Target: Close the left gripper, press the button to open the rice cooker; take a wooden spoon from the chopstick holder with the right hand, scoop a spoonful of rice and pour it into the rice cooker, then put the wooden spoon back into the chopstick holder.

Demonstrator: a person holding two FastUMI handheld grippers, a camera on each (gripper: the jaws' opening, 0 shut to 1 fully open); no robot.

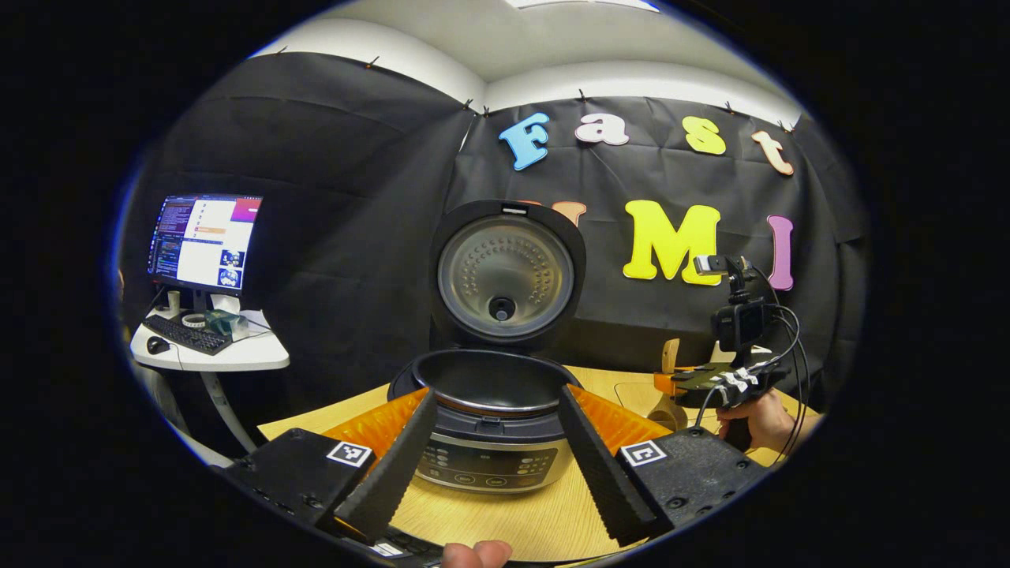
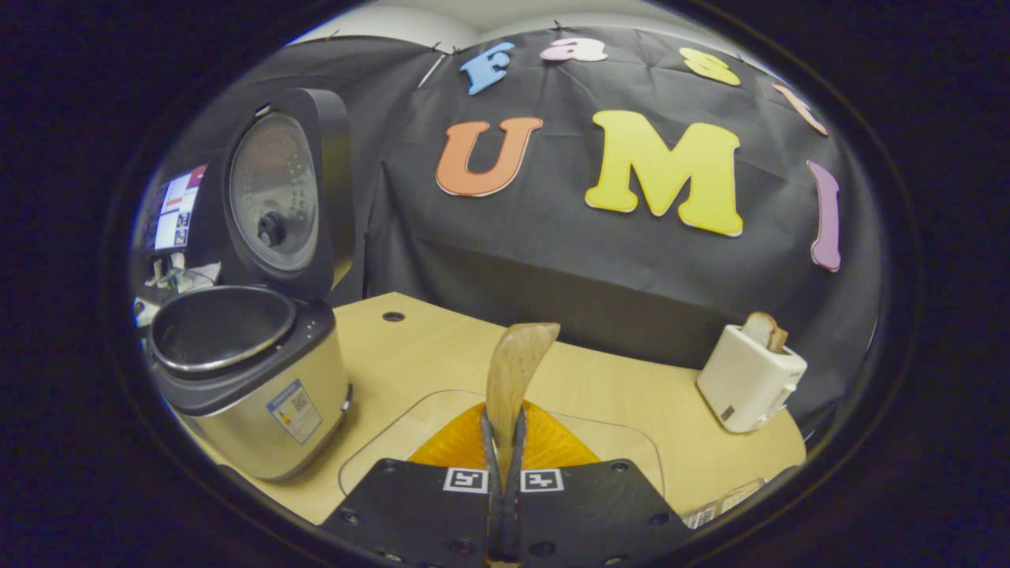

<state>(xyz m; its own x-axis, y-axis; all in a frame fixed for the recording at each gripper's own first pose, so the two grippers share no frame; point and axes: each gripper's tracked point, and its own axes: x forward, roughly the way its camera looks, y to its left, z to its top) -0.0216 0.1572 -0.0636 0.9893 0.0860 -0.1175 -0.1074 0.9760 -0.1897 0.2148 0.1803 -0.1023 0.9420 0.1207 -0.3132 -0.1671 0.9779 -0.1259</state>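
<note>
Black cloth covers the booth's walls behind a pale wooden counter (image 2: 442, 347). On this counter stands the rice cooker (image 1: 493, 426), with its lid (image 1: 505, 272) raised upright and the dark inner pot (image 1: 489, 383) uncovered; in the right gripper view the same cooker (image 2: 252, 379) stands at the left, and I cannot tell if anything lies in the pot. At the far left of the left gripper view a small white side table (image 1: 209, 355) carries a lit monitor (image 1: 205, 243) and a keyboard (image 1: 185, 334). A white toaster (image 2: 750, 379) with a slice of bread (image 2: 764, 330) in its slot stands at the right on the counter. The left hand-held gripper (image 1: 493, 465) is spread wide, its two fingers on either side of the cooker's front panel and not touching it. The right hand-held gripper (image 2: 503, 442) is pressed together on the wooden spoon (image 2: 517, 371), which stands upright between its fingers above the counter. In the left gripper view this gripper (image 1: 671, 384) is at the right of the cooker, held by a hand (image 1: 757, 422).
</note>
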